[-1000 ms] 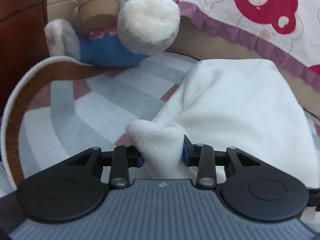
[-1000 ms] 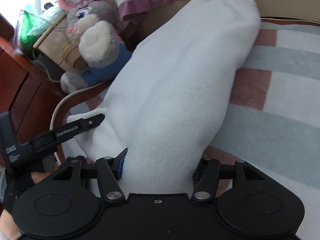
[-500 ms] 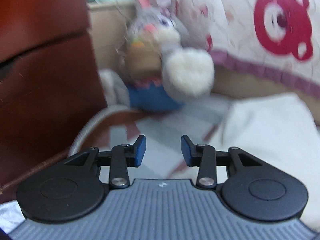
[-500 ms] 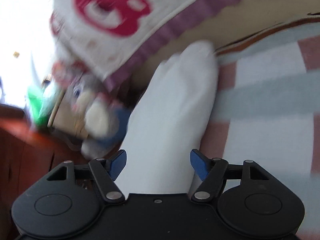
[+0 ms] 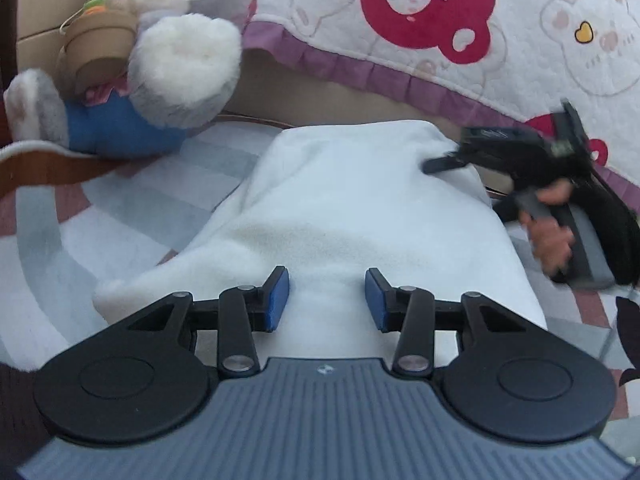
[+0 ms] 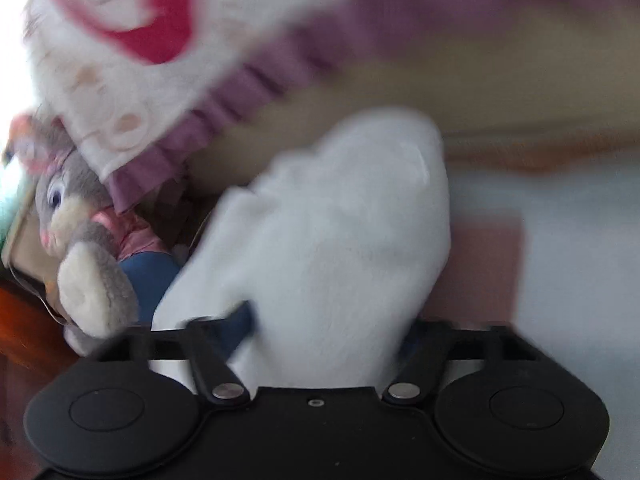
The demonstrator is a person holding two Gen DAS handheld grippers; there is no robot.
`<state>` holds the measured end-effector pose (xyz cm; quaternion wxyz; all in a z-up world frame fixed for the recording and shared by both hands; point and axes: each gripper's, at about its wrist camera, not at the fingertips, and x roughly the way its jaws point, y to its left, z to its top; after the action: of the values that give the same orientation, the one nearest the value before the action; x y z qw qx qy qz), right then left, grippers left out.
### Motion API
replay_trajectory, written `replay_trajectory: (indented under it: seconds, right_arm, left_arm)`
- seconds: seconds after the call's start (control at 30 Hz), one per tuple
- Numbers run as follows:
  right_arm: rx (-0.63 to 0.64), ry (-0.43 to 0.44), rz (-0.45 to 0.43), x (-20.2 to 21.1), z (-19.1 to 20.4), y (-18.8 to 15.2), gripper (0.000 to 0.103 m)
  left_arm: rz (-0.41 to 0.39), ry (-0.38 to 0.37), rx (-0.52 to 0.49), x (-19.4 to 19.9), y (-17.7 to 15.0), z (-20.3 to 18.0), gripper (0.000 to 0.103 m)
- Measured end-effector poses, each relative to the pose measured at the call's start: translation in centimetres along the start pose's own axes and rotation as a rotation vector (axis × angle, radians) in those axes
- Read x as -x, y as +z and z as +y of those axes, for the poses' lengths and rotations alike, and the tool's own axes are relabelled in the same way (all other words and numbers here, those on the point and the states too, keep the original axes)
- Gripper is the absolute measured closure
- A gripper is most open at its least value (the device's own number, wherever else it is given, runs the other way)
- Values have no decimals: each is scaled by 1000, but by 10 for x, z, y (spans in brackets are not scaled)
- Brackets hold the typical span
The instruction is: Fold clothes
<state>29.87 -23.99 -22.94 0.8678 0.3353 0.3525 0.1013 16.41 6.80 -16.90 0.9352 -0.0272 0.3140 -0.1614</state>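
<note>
A white fleece garment (image 5: 360, 216) lies folded on a striped blanket (image 5: 120, 216). My left gripper (image 5: 326, 300) is open just above its near edge, and the cloth lies below the blue pads without being pinched. My right gripper (image 5: 436, 166) shows in the left wrist view at the garment's far right corner, held by a hand. In the blurred right wrist view the garment (image 6: 340, 240) fills the space between the right gripper's fingers (image 6: 326, 332); the fingers stand wide apart.
A grey plush bunny (image 5: 160, 60) with a blue body sits at the far left, also seen in the right wrist view (image 6: 80, 248). A white quilt (image 5: 460, 28) with red bears and a purple frill lies behind the garment.
My left gripper let go of the garment's corner, swung away, and is back over its near edge, open. My right gripper opened and moved along the garment toward its far end.
</note>
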Motion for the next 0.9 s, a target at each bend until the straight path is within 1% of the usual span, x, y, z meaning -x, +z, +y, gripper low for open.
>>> replay_trajectory:
  seconds: [0.03, 0.07, 0.1, 0.13, 0.2, 0.23, 0.33, 0.37, 0.43, 0.53, 0.57, 0.6, 0.63, 0.67, 0.7, 0.77, 0.87, 0.9]
  right_arm:
    - [108, 32, -64, 9, 18, 2, 53]
    - [211, 70, -135, 19, 31, -2, 56]
    - [307, 71, -189, 23, 38, -7, 56]
    - [341, 25, -196, 18, 38, -11, 55]
    - [291, -111, -100, -5, 22, -11, 53]
    - [271, -126, -102, -4, 19, -12, 46]
    - [215, -158, -122, 2, 12, -14, 43]
    - [213, -179, -118, 6, 16, -14, 43]
    - [261, -228, -116, 11, 27, -11, 42]
    - [409, -309, -146, 28, 54, -18, 41]
    - [447, -348, -157, 30, 65, -20, 41]
    - [551, -419, -182, 32, 80, -25, 42]
    - [659, -492, -208, 34, 95, -30, 44]
    - [771, -547, -240, 34, 110, -34, 44]
    - [820, -556, -273, 38, 121, -34, 44]
    - [768, -413, -268, 51, 131, -24, 44]
    - [714, -20, -86, 49, 137, -18, 44]
    - [733, 61, -4, 43, 141, -23, 45]
  left_arm:
    - [-4, 5, 7, 0, -2, 1, 62]
    - [-10, 10, 14, 0, -4, 2, 62]
    - [-17, 13, 22, 0, -6, 3, 61]
    - [-24, 13, 26, 0, -8, 3, 61]
    - [-23, 2, 8, -1, -9, 3, 60]
    - [-22, -1, -6, -2, -8, 3, 60]
    - [-9, 10, -14, -1, -5, 2, 60]
    - [-8, 16, -12, 1, -4, 3, 60]
    - [-8, 32, -4, 3, -3, 5, 59]
    - [-11, 66, 39, 8, -3, 8, 56]
    - [-6, 61, 50, 9, -4, 7, 57]
    - [-1, 47, 55, 10, -5, 7, 57]
    - [1, 38, 52, 10, -6, 6, 57]
    - [0, 33, 39, 10, -6, 5, 57]
    - [1, 31, 32, 11, -6, 5, 57]
    - [4, 25, 52, 10, -6, 7, 57]
    - [3, 14, 92, 9, -7, 11, 57]
    - [1, 11, 105, 8, -8, 12, 57]
